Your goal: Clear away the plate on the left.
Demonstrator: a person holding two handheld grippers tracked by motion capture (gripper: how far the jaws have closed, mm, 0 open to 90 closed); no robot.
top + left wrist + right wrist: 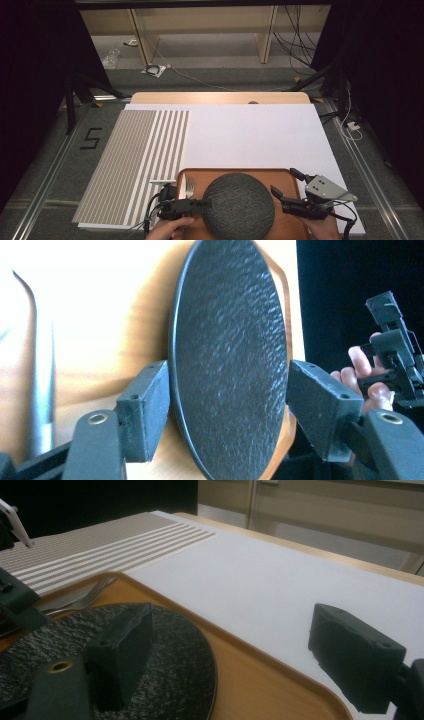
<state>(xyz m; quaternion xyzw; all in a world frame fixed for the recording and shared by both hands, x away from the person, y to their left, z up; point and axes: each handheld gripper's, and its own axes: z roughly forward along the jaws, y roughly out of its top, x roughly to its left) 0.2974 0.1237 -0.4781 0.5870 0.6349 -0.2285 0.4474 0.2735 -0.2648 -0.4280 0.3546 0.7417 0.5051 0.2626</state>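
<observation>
Reaching in from the bottom edge of the high view with the left gripper [204, 203], spreading its jaws wide to either side of the dark plate's [240, 205] left rim, not yet pinching it. Hovering at lower right with the right gripper [286, 182], jaws likewise gaping wide, holding nothing, pointing at the plate's right rim from just beside it.

Resting the plate in the middle of the wooden tray [282, 175], at bottom centre, with a fork [189, 187] lying just to its left on the same tray.

Judging by this: setting up the grasp on the plate, with the lift yet to come. Needing next a closing of the left jaws on the rim, then probably a level rise to clear the tray's raised lip.

Watching the fork, lying close to the left gripper and easy to nudge. Finding plenty of open room in the upper middle, on the white sheet [250, 135], and on the striped mat [140, 150] at centre left; minding the table's near edge, close beneath the tray.
</observation>
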